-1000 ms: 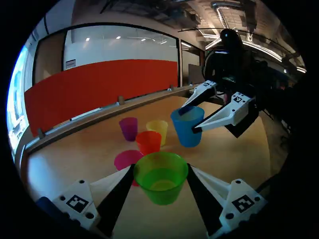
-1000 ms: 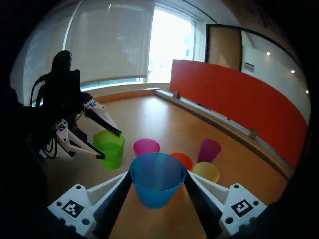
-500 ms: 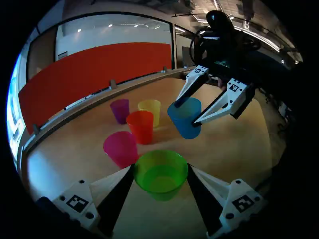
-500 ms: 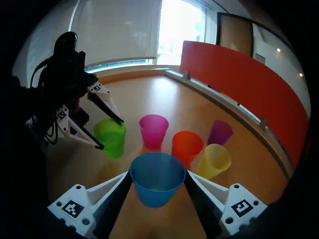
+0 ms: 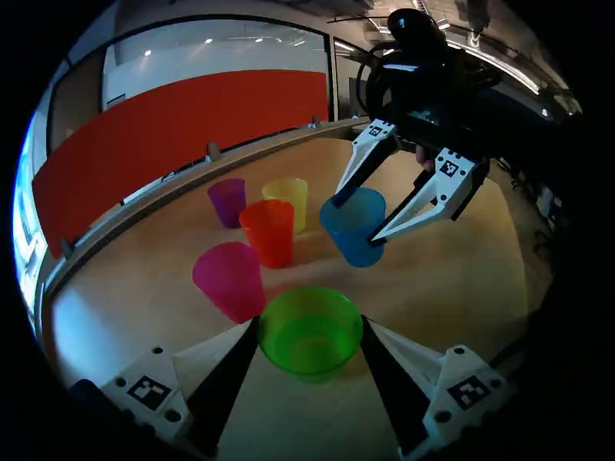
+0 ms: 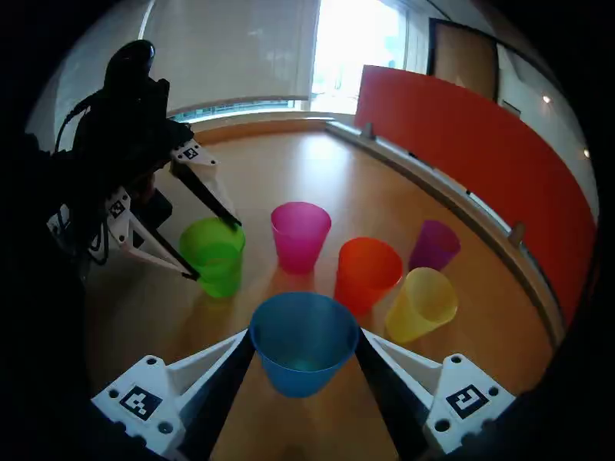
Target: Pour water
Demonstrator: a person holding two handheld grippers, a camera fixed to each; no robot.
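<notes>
Looks like an office to me, probably a meeting room or a shared desk area. There's a long pale wooden tabletop (image 5: 461,276) with a low red-orange divider panel (image 5: 177,131) running along its far edge, the kind that splits workstations. Behind that is a glazed partition wall (image 5: 215,58) with small ceiling spotlights (image 5: 257,40), plus a strip light (image 5: 516,73) overhead. The other way there's a big bright window (image 6: 354,46) with a pale roller blind (image 6: 231,54) and a plain wooden door (image 6: 461,54).

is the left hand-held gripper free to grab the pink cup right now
Probably not: the left hand-held gripper is shut on the green cup, so it is not free. The pink cup stands just ahead with nothing between, likely reachable once the green cup is set down.
</notes>
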